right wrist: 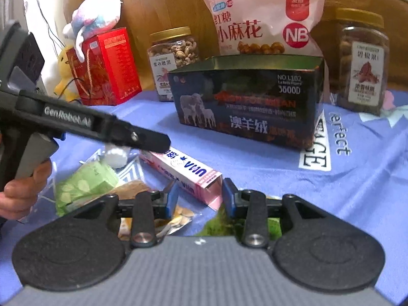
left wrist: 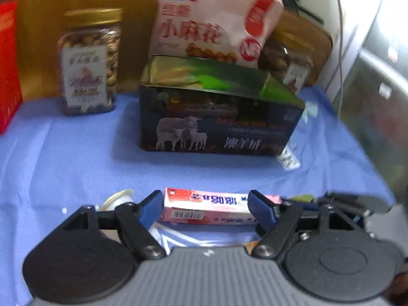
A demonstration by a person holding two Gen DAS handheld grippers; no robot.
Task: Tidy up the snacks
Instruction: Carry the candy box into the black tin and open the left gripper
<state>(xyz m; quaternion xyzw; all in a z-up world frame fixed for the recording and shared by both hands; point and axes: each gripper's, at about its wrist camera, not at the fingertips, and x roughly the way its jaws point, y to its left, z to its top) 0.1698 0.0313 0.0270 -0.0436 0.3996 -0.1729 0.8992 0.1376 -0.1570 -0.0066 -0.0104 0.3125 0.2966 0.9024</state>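
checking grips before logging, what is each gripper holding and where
Left gripper holds nothing, open by the pink box. Right gripper straddles its open end; a grip cannot be told.

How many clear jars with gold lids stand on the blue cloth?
2. One jar of cashews stands left of the dark box, beside the red box; the other jar stands right of it. Others may be hidden behind.

Two wrist fisheye views, low and close over a blue-covered surface (left wrist: 76, 153), both facing the back wall.

Each looks forward and downward along its own fingers. Both share the dark sheep-print box (left wrist: 219, 117), the pink snack bag (left wrist: 211, 23) behind it and the long pink carton (right wrist: 186, 170); the right view also catches the left gripper (right wrist: 153, 140) from the side.
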